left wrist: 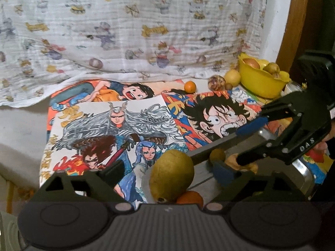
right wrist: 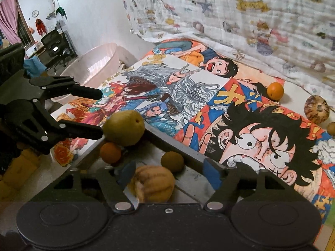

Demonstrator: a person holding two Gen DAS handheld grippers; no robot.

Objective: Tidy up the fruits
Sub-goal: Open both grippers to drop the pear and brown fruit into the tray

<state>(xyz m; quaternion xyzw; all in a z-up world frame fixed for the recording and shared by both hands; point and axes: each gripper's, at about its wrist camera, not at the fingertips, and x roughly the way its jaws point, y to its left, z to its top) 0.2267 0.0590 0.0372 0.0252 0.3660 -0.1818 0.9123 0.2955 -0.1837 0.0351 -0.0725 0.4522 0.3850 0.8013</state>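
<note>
A printed cloth (right wrist: pixel 240 14) hangs at twelve o'clock; white wall (right wrist: pixel 88 10), pink curtain (right wrist: pixel 8 21) and black desk (right wrist: pixel 56 41) stand at ten o'clock.

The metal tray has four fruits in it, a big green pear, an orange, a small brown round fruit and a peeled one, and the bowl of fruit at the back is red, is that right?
Only the colour is wrong: the bowl at the back is yellow, not red, as the left wrist view shows. The rest stands: the metal tray holds the green pear, the orange, the small brown fruit and the peeled one.
</note>
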